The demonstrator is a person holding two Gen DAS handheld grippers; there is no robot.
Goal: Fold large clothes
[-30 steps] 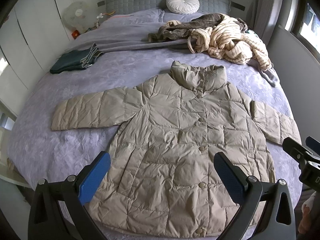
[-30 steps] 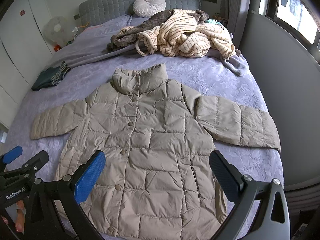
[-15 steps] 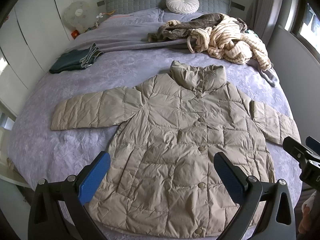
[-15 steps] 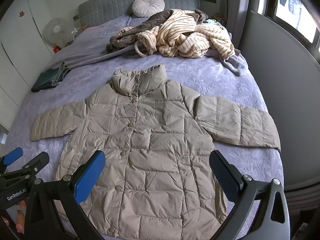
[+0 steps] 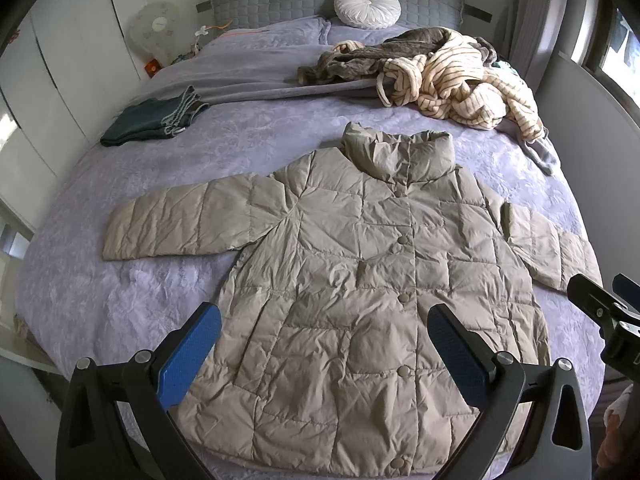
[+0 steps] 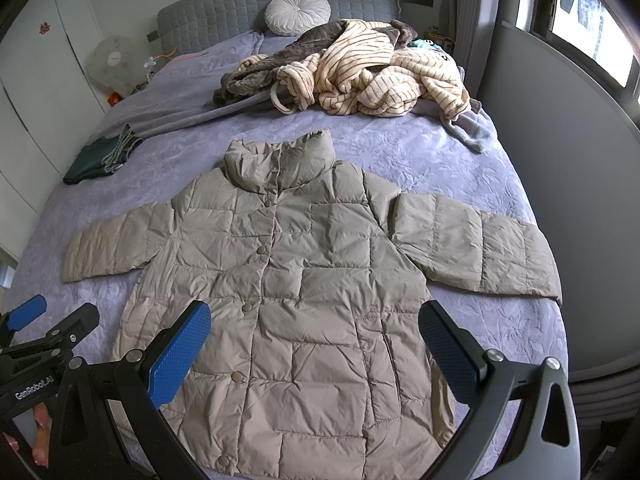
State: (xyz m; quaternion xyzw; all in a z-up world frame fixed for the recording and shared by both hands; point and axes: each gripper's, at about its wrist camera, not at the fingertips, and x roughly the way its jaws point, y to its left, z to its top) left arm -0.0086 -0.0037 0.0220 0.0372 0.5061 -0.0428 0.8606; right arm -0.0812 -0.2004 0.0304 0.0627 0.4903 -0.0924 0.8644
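Observation:
A beige quilted puffer jacket lies flat and buttoned on the lilac bed, collar away from me, both sleeves spread out sideways. It also shows in the right wrist view. My left gripper is open and empty, held above the jacket's lower hem. My right gripper is open and empty too, above the lower hem and a little to the right. Each gripper shows at the edge of the other's view, the right one and the left one.
A pile of striped cream and brown clothes lies at the far right of the bed. Folded dark green clothing sits at the far left. A round white cushion leans on the grey headboard. A grey wall panel runs along the right.
Almost nothing differs. Both grippers stay open over the jacket's hem; the right wrist view has shifted very slightly.

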